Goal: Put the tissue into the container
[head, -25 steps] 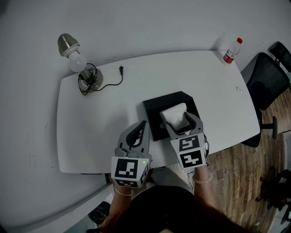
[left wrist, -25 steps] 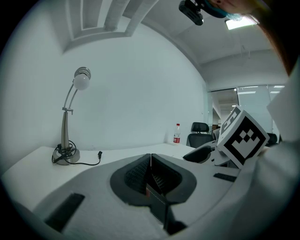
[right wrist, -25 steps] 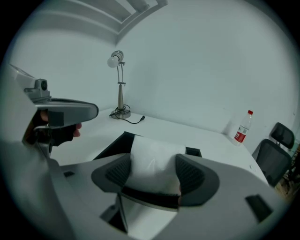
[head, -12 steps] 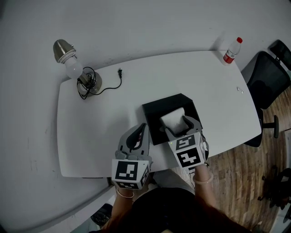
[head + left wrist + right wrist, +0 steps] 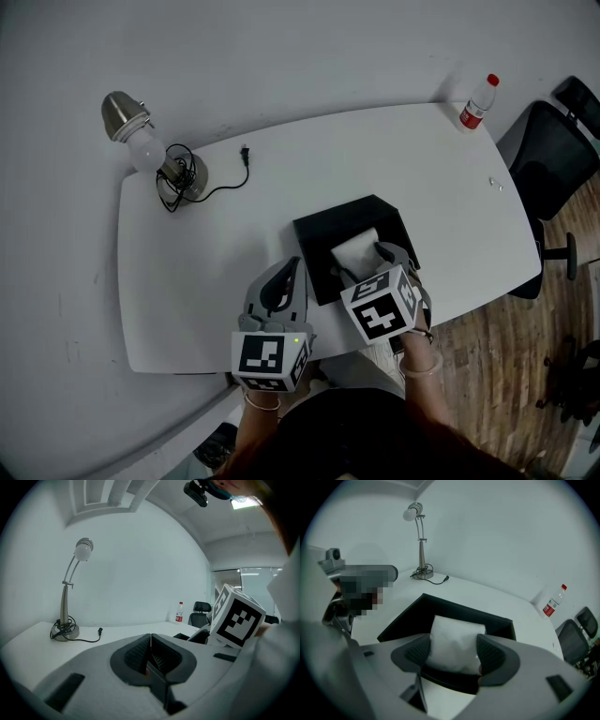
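Observation:
A white tissue pack (image 5: 357, 251) sits between the jaws of my right gripper (image 5: 362, 263), which is shut on it. The pack hangs over the open black container (image 5: 317, 239) near the table's front edge. In the right gripper view the tissue (image 5: 455, 641) is squeezed between both pads of my right gripper (image 5: 453, 654), with the container's dark walls (image 5: 440, 608) behind and below it. Left of the container my left gripper (image 5: 292, 272) hovers, jaws closed together and empty. The left gripper view shows the left gripper (image 5: 150, 643) with its pads meeting.
A desk lamp (image 5: 139, 137) with a coiled cable stands at the table's back left. A small bottle with a red cap (image 5: 476, 103) is at the back right corner. A black office chair (image 5: 555, 150) stands off the right edge. The white table (image 5: 206, 262) stretches left of the container.
My right gripper has drawn the tissue a little nearer and lower over the container and has tilted. The left gripper has barely moved.

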`<state>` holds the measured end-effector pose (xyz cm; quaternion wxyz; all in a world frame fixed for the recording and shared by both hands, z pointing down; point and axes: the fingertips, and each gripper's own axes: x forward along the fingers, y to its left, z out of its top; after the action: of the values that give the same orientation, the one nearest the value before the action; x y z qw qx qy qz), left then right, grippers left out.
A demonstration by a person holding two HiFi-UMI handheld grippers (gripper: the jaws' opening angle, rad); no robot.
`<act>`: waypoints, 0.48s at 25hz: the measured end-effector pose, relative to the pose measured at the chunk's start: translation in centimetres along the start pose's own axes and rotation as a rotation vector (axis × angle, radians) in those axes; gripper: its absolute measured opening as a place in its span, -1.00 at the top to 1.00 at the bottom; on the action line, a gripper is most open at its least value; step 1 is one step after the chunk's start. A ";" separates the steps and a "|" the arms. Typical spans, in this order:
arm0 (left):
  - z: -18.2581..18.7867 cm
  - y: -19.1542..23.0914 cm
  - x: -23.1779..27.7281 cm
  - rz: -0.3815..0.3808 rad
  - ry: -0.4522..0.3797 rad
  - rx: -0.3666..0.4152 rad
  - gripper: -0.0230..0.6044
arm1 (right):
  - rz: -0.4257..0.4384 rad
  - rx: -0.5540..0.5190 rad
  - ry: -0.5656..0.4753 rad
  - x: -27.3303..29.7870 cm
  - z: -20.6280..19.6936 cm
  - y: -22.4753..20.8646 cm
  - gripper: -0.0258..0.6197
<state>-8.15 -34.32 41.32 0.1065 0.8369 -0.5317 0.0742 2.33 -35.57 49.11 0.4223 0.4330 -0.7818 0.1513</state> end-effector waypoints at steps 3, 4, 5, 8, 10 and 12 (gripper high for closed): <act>0.0 0.0 0.1 -0.003 -0.001 -0.005 0.84 | 0.008 0.001 0.030 0.2 -0.2 0.0 -0.06; 0.0 0.1 0.2 -0.003 -0.001 -0.007 0.84 | 0.012 0.001 0.037 0.3 -0.2 0.1 -0.06; -0.1 0.1 0.2 -0.003 0.001 -0.008 0.84 | 0.017 0.000 0.046 0.4 -0.2 0.1 -0.06; -0.3 0.0 0.3 -0.003 0.005 -0.012 0.84 | 0.035 -0.001 0.076 0.5 -0.4 0.1 -0.06; -0.4 0.0 0.3 -0.003 0.007 -0.013 0.84 | 0.045 -0.004 0.082 0.5 -0.4 0.2 -0.06; -0.3 -0.1 0.3 -0.004 0.005 -0.010 0.84 | 0.049 -0.004 0.076 0.5 -0.4 0.3 -0.06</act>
<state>-7.98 -34.47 41.66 0.1124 0.8372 -0.5302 0.0735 2.19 -35.46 49.73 0.4490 0.4069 -0.7757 0.1762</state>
